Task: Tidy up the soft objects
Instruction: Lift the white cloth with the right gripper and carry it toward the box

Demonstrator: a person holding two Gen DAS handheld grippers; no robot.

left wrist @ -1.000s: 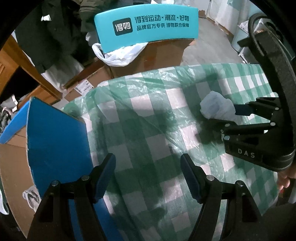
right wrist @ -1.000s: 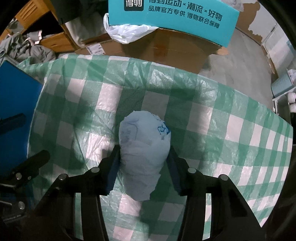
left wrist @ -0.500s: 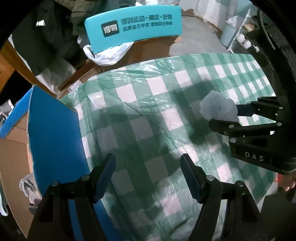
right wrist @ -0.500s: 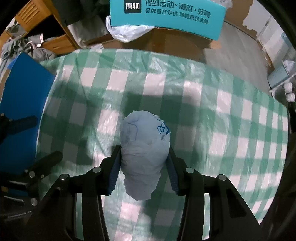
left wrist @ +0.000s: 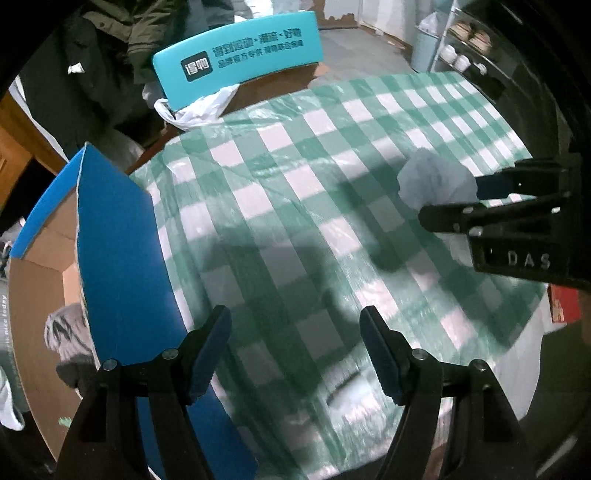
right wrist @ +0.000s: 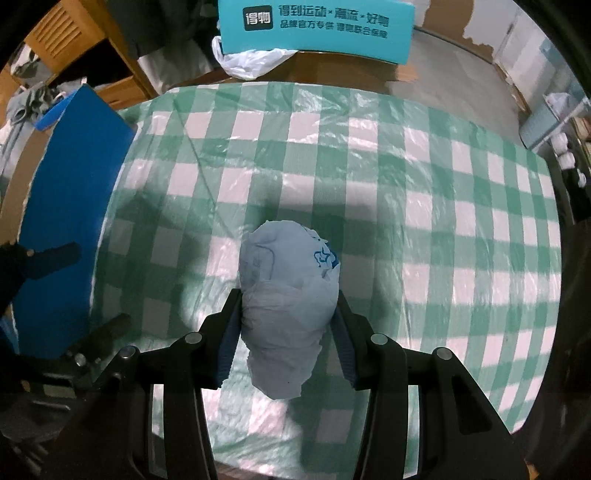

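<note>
Right gripper [right wrist: 284, 339]: jaws closed on a soft pale-blue wrapped bundle [right wrist: 288, 295], one blue pad pressed to each flank; bundle held above the desk, apparently clear of the cloth.
Left gripper [left wrist: 295, 350]: jaws spread wide, holding nothing, over the near left part of the desk.
Desk [right wrist: 461, 206]: covered in green-and-white checked plastic cloth.
Blue cardboard box [left wrist: 118, 266]: beside the desk's left edge, flaps up, grey fabric [left wrist: 66, 332] inside.
Teal printed carton [right wrist: 314, 26]: beyond the far edge, white plastic bag [right wrist: 251, 61] beneath it.
</note>
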